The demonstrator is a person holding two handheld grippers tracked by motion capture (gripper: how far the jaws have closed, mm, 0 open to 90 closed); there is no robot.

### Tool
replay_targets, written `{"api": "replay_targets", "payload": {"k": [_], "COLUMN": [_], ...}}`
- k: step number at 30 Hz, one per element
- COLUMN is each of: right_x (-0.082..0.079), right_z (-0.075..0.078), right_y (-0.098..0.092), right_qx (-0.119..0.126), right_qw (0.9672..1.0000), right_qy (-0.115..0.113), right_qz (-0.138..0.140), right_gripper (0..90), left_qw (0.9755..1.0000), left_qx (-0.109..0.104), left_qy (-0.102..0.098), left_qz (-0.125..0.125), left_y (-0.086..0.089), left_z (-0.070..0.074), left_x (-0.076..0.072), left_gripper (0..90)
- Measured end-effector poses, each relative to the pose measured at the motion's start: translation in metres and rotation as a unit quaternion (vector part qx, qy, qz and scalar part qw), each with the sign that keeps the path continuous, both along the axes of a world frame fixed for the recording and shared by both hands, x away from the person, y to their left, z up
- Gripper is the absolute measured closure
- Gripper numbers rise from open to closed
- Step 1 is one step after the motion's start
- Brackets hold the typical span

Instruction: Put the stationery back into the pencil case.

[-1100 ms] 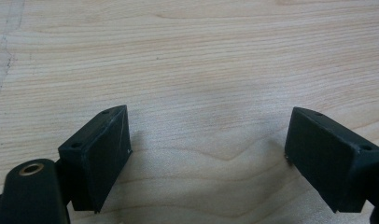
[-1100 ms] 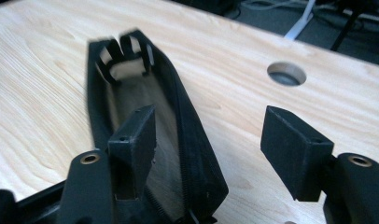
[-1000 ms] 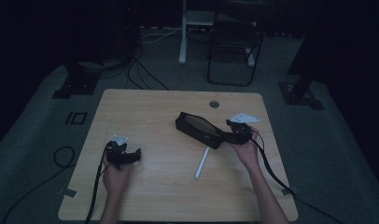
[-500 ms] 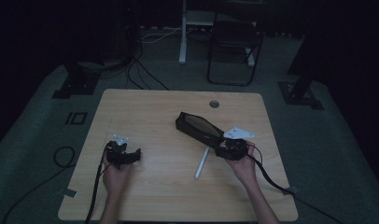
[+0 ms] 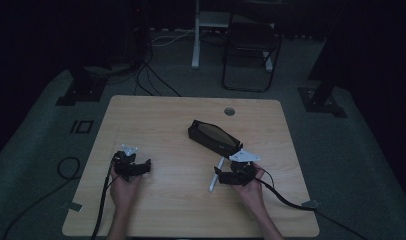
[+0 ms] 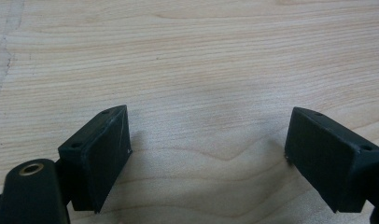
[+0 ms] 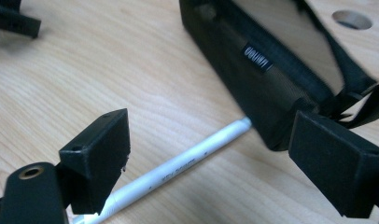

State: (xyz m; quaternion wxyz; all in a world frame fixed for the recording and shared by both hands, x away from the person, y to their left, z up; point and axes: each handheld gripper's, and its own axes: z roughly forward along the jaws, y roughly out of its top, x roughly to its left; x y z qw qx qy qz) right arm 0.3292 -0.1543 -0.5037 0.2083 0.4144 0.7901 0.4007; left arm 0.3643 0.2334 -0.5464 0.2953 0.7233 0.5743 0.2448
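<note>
Change: the right gripper [image 5: 230, 176] had come away from the end of the black pouch [image 5: 213, 137] and down toward the lower centre-right of the high view, beside the white pen [image 5: 214, 175]; its jaws had just been opening, with nothing gripped between them.
Right claw: released, spread wide; in the right gripper view the pen [image 7: 173, 170] ran from under the left jaw toward the pouch [image 7: 264, 70], not pinched.
Left claw: the left gripper [image 5: 135, 166] was released too, its jaws wide over bare wood in the left gripper view [image 6: 208, 154], lower left of the high view, as a second before.
Pen: lying flat on the table [image 5: 156, 115], just below the pouch's near end, its far tip touching or almost touching the pouch.
Meaning: likely the pouch had been left and the pen was next to be picked up.
Around: a round cable hole [image 5: 229, 111] near the table's upper edge; a chair [image 5: 251, 50] on the floor beyond.
In the way: the pouch crowded the pen's far tip and the pouch's strap [image 7: 360, 93] hung by the right jaw; the near half looked free.
</note>
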Motion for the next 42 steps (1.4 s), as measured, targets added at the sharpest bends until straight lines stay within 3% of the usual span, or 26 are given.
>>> {"api": "replay_targets", "payload": {"k": [9, 18, 24, 42], "right_x": [-0.001, 0.004, 0.006, 0.008], "right_z": [-0.02, -0.037, -0.039, -0.038], "right_y": [0.011, 0.02, 0.02, 0.018], "right_qx": [-0.019, -0.021, -0.029, -0.049], "right_qw": [0.9995, 0.9986, 0.9981, 0.9968], "right_qy": [0.025, 0.048, 0.053, 0.056], "right_qz": [0.003, 0.01, 0.009, 0.028], "right_gripper": [13.4, 19.1, 25.9, 57.3], "left_qw": [1.0, 1.0, 1.0, 1.0], "left_qx": [0.0, 0.0, 0.0, 0.0], "left_qy": [0.0, 0.0, 0.0, 0.0], "left_qz": [0.0, 0.0, 0.0, 0.0], "left_y": [0.0, 0.0, 0.0, 0.0], "left_z": [0.0, 0.0, 0.0, 0.0], "left_x": [0.0, 0.0, 0.0, 0.0], "left_gripper": [14.7, 14.7, 14.7, 14.7]}}
